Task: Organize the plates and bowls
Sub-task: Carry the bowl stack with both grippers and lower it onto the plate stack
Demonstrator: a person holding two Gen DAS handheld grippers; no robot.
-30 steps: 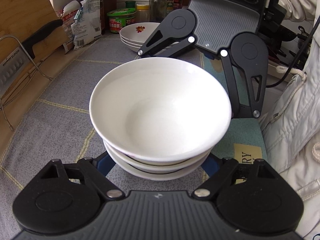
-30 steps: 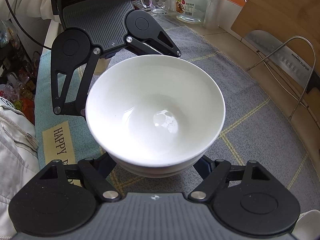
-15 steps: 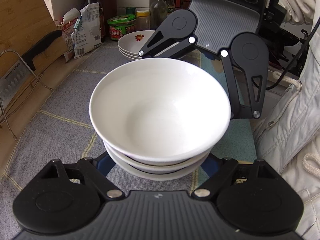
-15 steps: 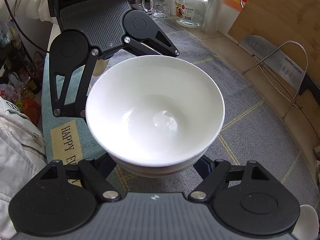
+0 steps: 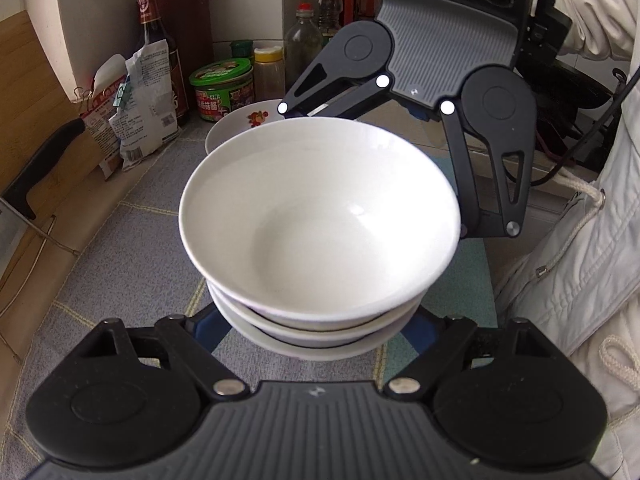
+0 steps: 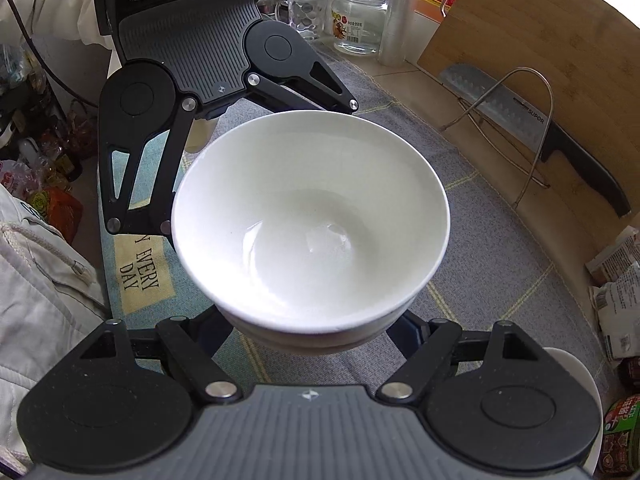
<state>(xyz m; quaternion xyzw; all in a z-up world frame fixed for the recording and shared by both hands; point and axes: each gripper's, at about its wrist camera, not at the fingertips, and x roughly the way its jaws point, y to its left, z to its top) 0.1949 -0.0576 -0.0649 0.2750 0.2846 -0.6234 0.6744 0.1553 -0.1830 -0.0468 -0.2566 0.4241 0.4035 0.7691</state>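
While both tilt steeply down, left tool (image 5: 316, 320) and right tool (image 6: 316, 332) clamp the bowl stack (image 5: 320, 216).

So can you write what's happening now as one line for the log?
left gripper: shut on bowl stack | right gripper: shut on bowl stack, opposite side | flowered plates: behind

Upright stack of white bowls (image 5: 320, 220) above grey mat (image 5: 132, 248).

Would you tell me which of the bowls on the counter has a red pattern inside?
The patterned bowl by the green-lidded jar; the stacked bowls nearer the camera are plain white.
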